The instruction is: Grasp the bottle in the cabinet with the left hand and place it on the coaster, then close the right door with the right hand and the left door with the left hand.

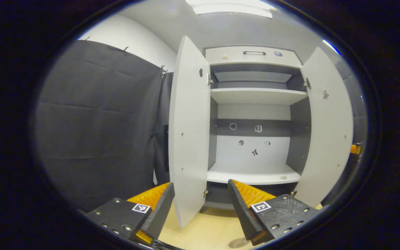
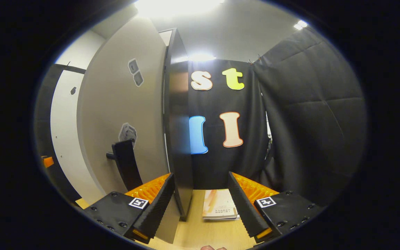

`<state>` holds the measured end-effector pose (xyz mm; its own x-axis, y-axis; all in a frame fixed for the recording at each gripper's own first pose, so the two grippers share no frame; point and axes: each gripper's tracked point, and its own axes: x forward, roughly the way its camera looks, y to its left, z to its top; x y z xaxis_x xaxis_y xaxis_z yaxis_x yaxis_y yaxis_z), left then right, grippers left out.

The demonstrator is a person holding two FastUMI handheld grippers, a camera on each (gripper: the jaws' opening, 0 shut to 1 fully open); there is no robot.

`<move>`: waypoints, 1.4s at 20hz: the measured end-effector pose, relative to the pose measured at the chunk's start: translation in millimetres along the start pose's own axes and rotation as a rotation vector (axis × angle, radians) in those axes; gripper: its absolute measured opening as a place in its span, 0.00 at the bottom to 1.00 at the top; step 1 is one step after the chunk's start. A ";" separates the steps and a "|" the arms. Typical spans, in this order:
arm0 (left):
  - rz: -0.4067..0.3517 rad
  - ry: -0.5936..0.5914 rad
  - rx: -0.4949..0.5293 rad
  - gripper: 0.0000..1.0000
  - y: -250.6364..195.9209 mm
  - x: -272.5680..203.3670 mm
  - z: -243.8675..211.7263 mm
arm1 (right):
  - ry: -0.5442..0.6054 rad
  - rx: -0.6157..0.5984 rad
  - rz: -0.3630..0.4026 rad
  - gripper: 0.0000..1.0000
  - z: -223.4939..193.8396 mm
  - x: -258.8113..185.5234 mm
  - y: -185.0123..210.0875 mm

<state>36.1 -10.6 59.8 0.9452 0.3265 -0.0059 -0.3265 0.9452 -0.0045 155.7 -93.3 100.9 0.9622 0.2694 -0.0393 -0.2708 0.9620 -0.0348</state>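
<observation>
left gripper [image 1: 200, 205] jaws apart, holding nothing, facing cabinet [image 1: 255, 95]; left door [image 1: 189, 135] and right door [image 1: 328, 128] both swung open. bottle can't be made out. right gripper [image 2: 200, 205] jaws apart, nothing held, beside right door [image 2: 123, 114], door handle [image 2: 126, 163] nr its finger; booklet [image 2: 219, 206] on tabletop [image 2: 207, 232].

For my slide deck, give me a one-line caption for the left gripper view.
Open left gripper faces the cabinet, both doors wide open, shelves bare.

The white cabinet [image 1: 255, 114] stands with both doors — left door [image 1: 189, 132], right door [image 1: 325, 128] — swung wide open.
</observation>
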 end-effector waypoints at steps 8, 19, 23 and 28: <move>-0.121 0.002 -0.034 0.90 -9.4 33.2 -8.3 | -0.006 -0.018 -0.072 0.94 11.0 -3.5 21.0; -0.131 0.070 -0.018 0.89 37.7 31.8 -46.9 | 0.008 -0.003 0.033 0.94 3.7 12.3 128.3; -0.105 0.091 0.017 0.88 64.4 19.5 -54.1 | 0.039 -0.006 0.066 0.95 -8.8 25.0 161.5; -0.078 0.140 -0.033 0.90 85.4 10.3 -69.3 | 0.008 0.033 0.059 0.95 -3.1 29.9 171.0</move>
<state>17.7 73.0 -9.9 0.9587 0.2454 -0.1437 -0.2539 0.9662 -0.0437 138.1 79.1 90.7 0.9442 0.3258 -0.0486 -0.3262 0.9453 0.0007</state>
